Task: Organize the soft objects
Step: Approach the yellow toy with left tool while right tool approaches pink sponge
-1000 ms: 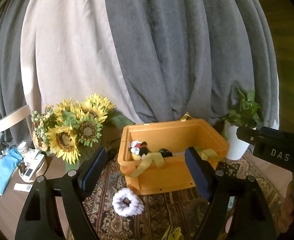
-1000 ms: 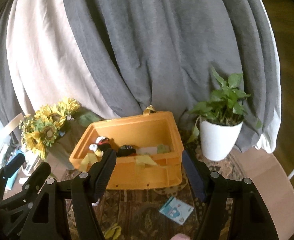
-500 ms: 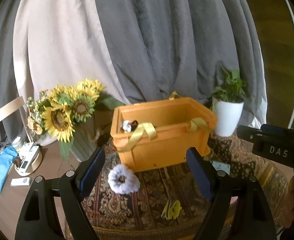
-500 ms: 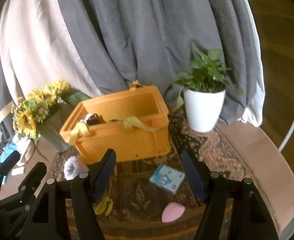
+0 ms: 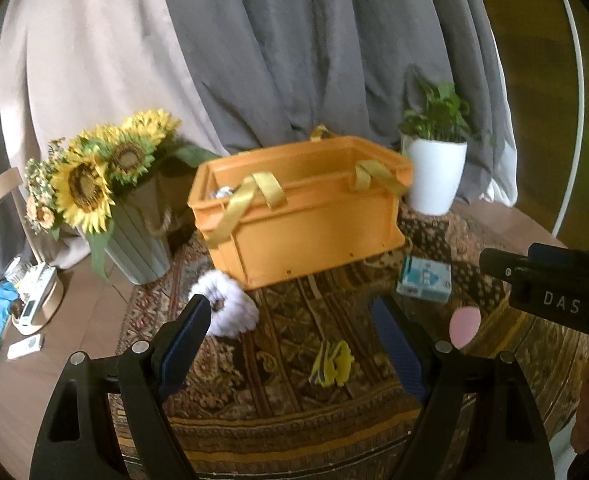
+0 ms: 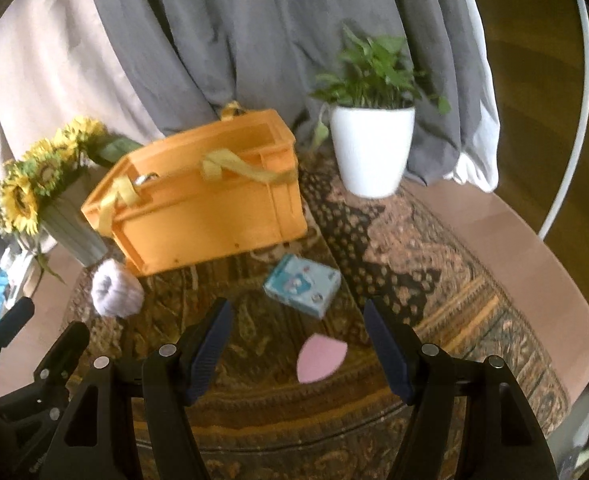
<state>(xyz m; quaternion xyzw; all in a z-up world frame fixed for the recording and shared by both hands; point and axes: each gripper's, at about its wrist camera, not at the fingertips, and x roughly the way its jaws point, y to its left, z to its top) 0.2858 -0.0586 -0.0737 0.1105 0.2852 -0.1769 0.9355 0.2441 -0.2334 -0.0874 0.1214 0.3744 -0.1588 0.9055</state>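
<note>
Hovering over the rug, both claws spread and empty

Left claw (image 5: 290, 320) and right claw (image 6: 294, 320) hang released above the patterned rug (image 6: 434, 240) on the table (image 5: 74, 320) — neither grips anything. Using the orange crate (image 5: 306, 216) as landmark: the white fluffy scrunchie (image 5: 226, 304) lies at its front left corner, the blue tissue pack (image 6: 302, 284) just in front of its right end, the pink sponge (image 6: 318, 358) farther forward, the yellow clip (image 5: 332, 362) well in front.
</note>
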